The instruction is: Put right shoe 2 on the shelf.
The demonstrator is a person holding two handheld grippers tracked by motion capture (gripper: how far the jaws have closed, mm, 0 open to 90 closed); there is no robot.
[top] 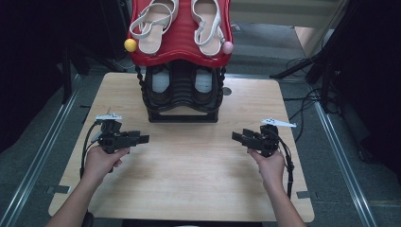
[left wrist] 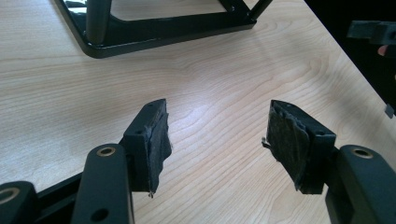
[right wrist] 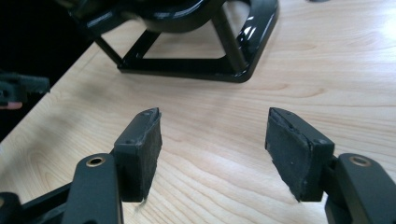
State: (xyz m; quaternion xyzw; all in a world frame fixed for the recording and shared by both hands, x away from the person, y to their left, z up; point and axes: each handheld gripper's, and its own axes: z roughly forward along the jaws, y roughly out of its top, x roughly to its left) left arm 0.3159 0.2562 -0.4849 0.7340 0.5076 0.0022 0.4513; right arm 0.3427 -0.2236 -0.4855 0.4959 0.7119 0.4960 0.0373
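Note:
A two-tier shoe rack (top: 182, 116) stands at the far middle of the wooden table (top: 189, 175). Its red top shelf (top: 182, 45) carries a pair of white sandals (top: 153, 21). On the black lower shelf sits a pair of dark shoes (top: 161, 82). My left gripper (top: 143, 139) hovers left of centre, open and empty, its jaws pointing right. My right gripper (top: 235, 136) mirrors it on the right, open and empty. In the left gripper view the left gripper (left wrist: 217, 140) spans bare wood, with the rack base (left wrist: 163, 35) beyond. The right gripper (right wrist: 212, 144) likewise faces the rack base (right wrist: 210, 70).
A yellow ball (top: 130, 45) and a pink ball (top: 228, 47) cap the red shelf's front corners. Bare wood lies between the two grippers and toward the near edge. Dark stands and cables (top: 307, 101) sit on the floor to the right of the table.

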